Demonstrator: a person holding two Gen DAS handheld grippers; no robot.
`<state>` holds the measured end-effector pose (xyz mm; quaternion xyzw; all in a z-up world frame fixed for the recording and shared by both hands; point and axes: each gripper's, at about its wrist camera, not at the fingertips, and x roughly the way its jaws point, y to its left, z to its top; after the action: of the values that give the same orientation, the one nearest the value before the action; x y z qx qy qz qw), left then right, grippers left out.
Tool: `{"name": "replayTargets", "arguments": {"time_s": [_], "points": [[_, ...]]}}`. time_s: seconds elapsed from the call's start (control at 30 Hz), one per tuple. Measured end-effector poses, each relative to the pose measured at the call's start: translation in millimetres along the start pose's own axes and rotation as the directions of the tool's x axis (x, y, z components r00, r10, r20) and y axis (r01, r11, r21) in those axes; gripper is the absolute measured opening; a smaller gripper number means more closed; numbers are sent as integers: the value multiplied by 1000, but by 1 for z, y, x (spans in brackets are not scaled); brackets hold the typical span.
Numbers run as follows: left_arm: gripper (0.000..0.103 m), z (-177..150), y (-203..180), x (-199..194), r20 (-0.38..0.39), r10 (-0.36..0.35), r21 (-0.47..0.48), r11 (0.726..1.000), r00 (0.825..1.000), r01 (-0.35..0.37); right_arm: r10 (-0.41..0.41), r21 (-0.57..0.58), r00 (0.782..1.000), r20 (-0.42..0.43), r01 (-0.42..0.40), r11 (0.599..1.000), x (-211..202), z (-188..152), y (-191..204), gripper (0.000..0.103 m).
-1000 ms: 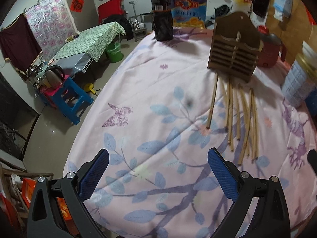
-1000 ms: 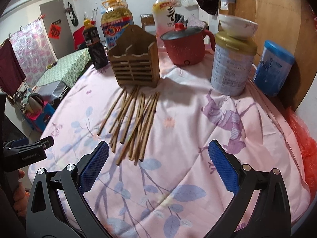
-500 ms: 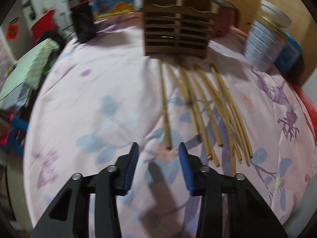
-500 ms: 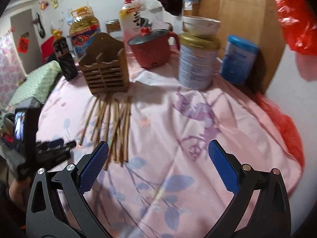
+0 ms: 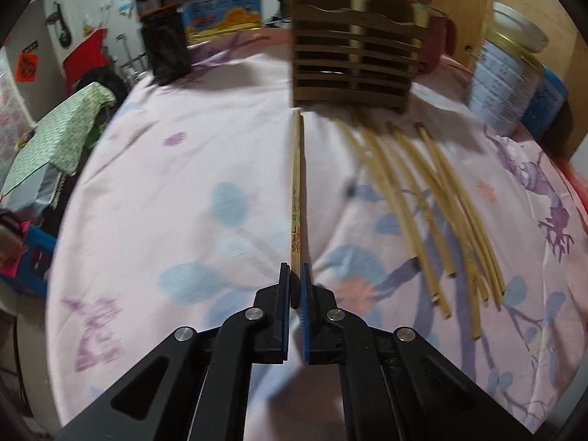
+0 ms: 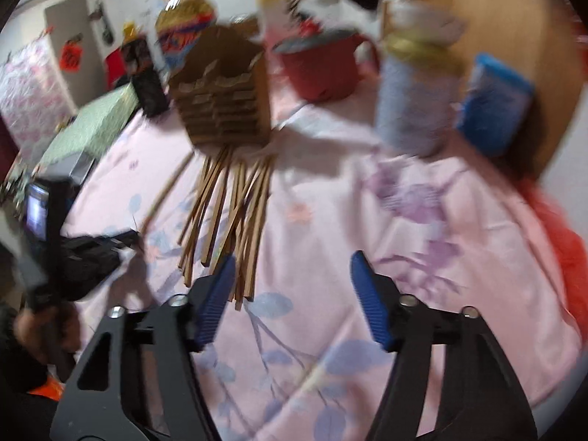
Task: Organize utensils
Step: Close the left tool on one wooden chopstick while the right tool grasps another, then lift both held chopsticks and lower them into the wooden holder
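My left gripper (image 5: pixel 295 270) is shut on the near end of a bamboo chopstick (image 5: pixel 296 191) that points straight at the slatted wooden utensil holder (image 5: pixel 352 47). Several more chopsticks (image 5: pixel 426 198) lie fanned out on the pink floral cloth to its right. In the blurred right wrist view, my right gripper (image 6: pixel 290 279) is open and empty, just right of the near ends of the chopstick pile (image 6: pixel 235 220). The holder (image 6: pixel 224 92) stands beyond the pile. The left gripper (image 6: pixel 110 242) shows at the left, on the single chopstick.
A dark bottle (image 5: pixel 161 25) and an oil jug (image 5: pixel 220 0) stand at the back left. A red pot (image 6: pixel 323 62), a tall tin (image 6: pixel 415 95) and a blue container (image 6: pixel 492 106) stand at the back right. The table edge drops off at the left.
My left gripper moved to the leftmost chopstick and closed on its near end. My right gripper swung left toward the pile and narrowed somewhat, still open.
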<state>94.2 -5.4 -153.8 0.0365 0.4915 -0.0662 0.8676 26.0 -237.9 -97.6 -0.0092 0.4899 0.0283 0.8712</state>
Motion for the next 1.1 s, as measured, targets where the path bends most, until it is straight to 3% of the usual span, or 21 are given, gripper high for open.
{"name": "replayTargets", "arguments": {"time_s": [0.1, 0.2, 0.33, 0.47, 0.53, 0.63, 0.77, 0.93, 1.1], "points": [[6, -4, 12, -10, -18, 31, -39, 999, 999, -31, 64, -27, 993, -98, -66, 997, 38, -6, 7, 42], [6, -7, 15, -18, -30, 55, -56, 997, 998, -57, 109, -29, 984, -142, -114, 993, 56, -14, 11, 36], [6, -9, 10, -19, -46, 60, -48, 997, 997, -62, 130, -54, 984, -125, -138, 989, 64, -17, 13, 35], [6, -11, 1, -10, -67, 58, -24, 998, 996, -60, 162, -37, 982, -94, -166, 985, 67, -20, 3, 8], [6, -12, 0, -9, -70, 52, -22, 998, 996, -53, 148, -29, 984, -94, -152, 988, 63, -21, -2, 7], [6, -4, -3, -14, -52, 42, -9, 999, 998, -43, 123, -20, 992, -39, -124, 992, 41, -19, -6, 6], [6, 29, -2, -43, 25, 27, 25, 999, 999, -27, 80, -34, 992, 97, -77, 996, -9, 14, -26, 6], [6, 96, -2, -100, 174, 3, 77, 997, 985, -17, 74, -47, 965, 252, -64, 997, -56, 76, -39, 6], [6, 151, -7, -144, 261, -50, 99, 995, 964, 25, 109, -38, 938, 330, -102, 994, -80, 122, -40, 6]]}}
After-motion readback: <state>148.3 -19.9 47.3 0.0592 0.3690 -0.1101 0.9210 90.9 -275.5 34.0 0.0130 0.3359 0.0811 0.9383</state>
